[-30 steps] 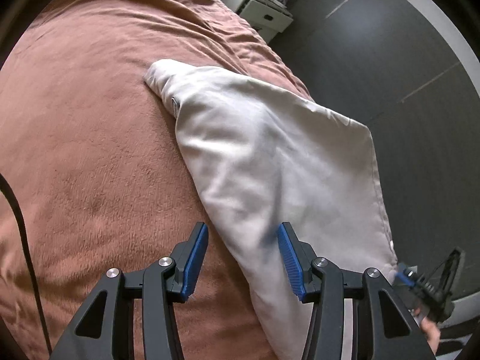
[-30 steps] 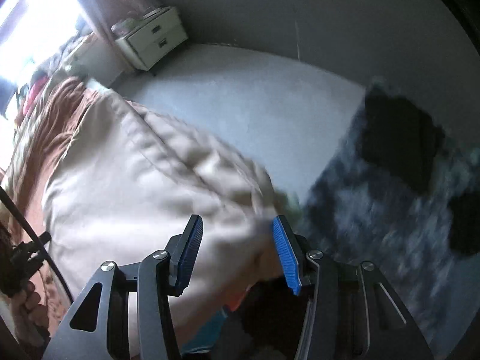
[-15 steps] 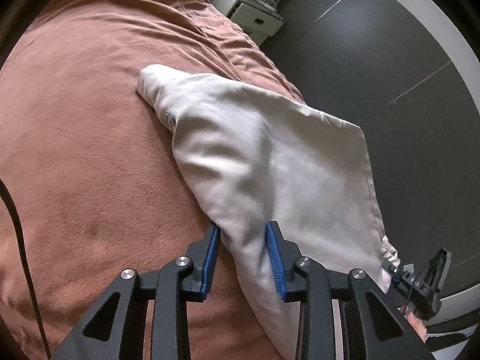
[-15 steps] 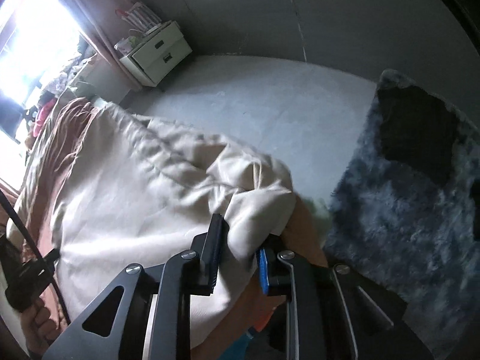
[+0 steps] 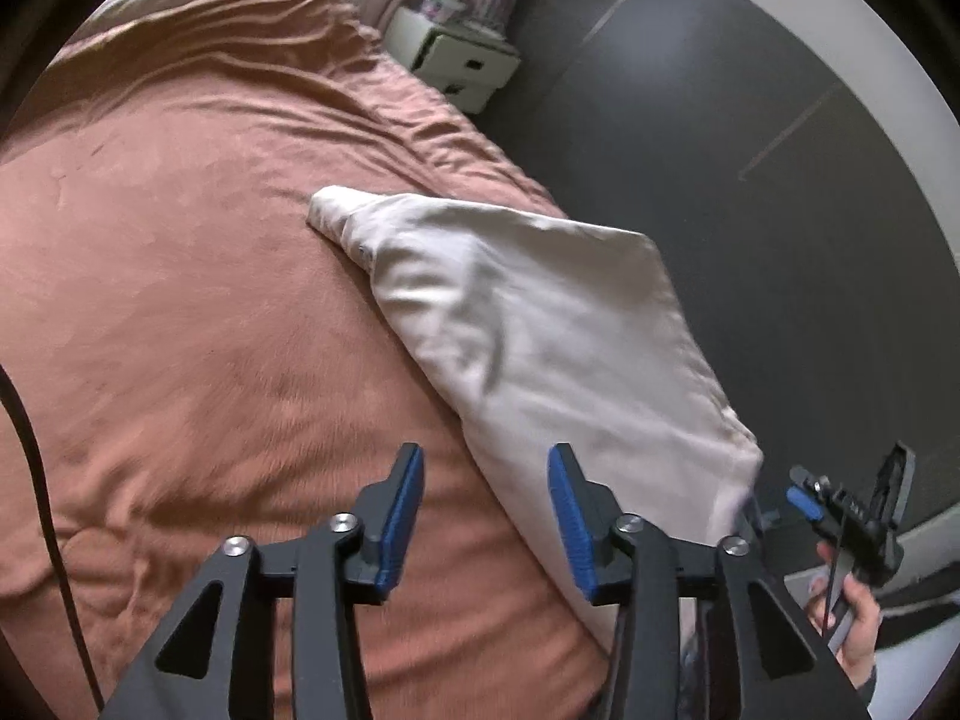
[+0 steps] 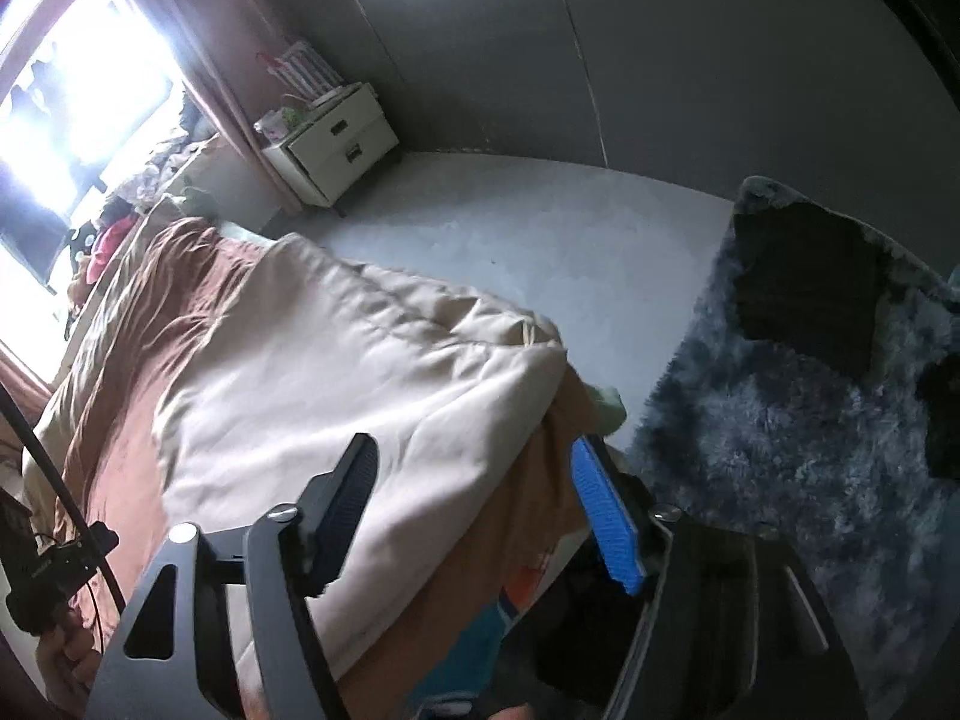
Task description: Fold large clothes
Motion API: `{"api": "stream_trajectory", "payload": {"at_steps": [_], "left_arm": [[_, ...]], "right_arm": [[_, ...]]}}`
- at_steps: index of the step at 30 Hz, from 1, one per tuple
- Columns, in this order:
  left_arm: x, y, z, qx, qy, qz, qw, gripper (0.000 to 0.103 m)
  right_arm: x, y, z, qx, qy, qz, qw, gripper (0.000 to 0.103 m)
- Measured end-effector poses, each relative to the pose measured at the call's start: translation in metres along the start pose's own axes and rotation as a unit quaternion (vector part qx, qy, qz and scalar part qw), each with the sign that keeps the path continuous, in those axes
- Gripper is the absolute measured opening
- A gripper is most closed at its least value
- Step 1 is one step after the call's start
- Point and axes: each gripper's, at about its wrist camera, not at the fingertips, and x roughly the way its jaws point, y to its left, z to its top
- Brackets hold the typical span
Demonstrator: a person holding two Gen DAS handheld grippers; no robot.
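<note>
Looking across the bed [image 5: 180,300] first, you have its brown plush cover filling most of the left wrist view, with grey floor [image 6: 510,228] beyond and a shaggy dark rug [image 6: 810,420] off the foot. Lying on that cover, along the bed's floor-side edge, is the cream garment [image 5: 540,330], folded into a broad, flat panel.

Expect it to handle as soft, limp and fairly light: it will sag and crease wherever you leave it unsupported, and the layers may slide apart if you pinch only the top one. You should take it at the two near corners or along the near hem, catching every layer.

Its long axis runs away from you, from the near edge beside your tools toward a narrow rolled end [image 5: 330,213] that points up the bed, toward the white nightstand [image 5: 456,60].

Your left gripper [image 5: 486,516] has just been opening and stands at a middling gap, with nothing between its blue pads [image 5: 402,522], the cloth's edge just beside it. Your right gripper [image 6: 474,510] has likewise just been opening and stands wide, hovering over the near corner of the cloth without pressing it.
</note>
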Motion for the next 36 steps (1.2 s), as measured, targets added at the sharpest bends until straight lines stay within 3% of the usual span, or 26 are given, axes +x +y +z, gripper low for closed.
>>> {"api": "stream_trajectory", "payload": {"at_steps": [1,5,10,15,20,28,36], "left_arm": [[-0.010,-0.002,-0.004,0.007,-0.004,0.000,1.0000,0.061],[-0.050,-0.012,-0.016,0.032,-0.028,0.011,0.9990,0.085],[-0.107,-0.025,-0.037,0.063,-0.056,0.027,0.9960,0.101],[-0.157,-0.035,-0.060,0.098,-0.089,0.059,0.9895,0.102],[-0.208,-0.040,-0.091,0.110,-0.095,0.053,0.9879,0.103],[-0.284,-0.050,-0.151,0.127,-0.143,0.046,0.9804,0.103],[-0.338,-0.056,-0.212,0.147,-0.190,0.071,0.9680,0.103]], "right_arm": [[-0.007,0.002,-0.004,-0.004,-0.002,0.003,1.000,0.080],[-0.042,0.013,-0.025,-0.021,-0.017,0.006,1.000,0.082],[-0.093,0.027,-0.058,-0.048,-0.056,-0.013,0.997,0.103],[-0.135,0.040,-0.093,-0.053,-0.078,-0.008,0.995,0.103],[-0.177,0.046,-0.131,-0.062,-0.092,0.003,0.994,0.103],[-0.225,0.043,-0.178,-0.079,-0.109,0.002,0.991,0.103],[-0.260,0.043,-0.217,-0.102,-0.130,0.014,0.986,0.103]]}}
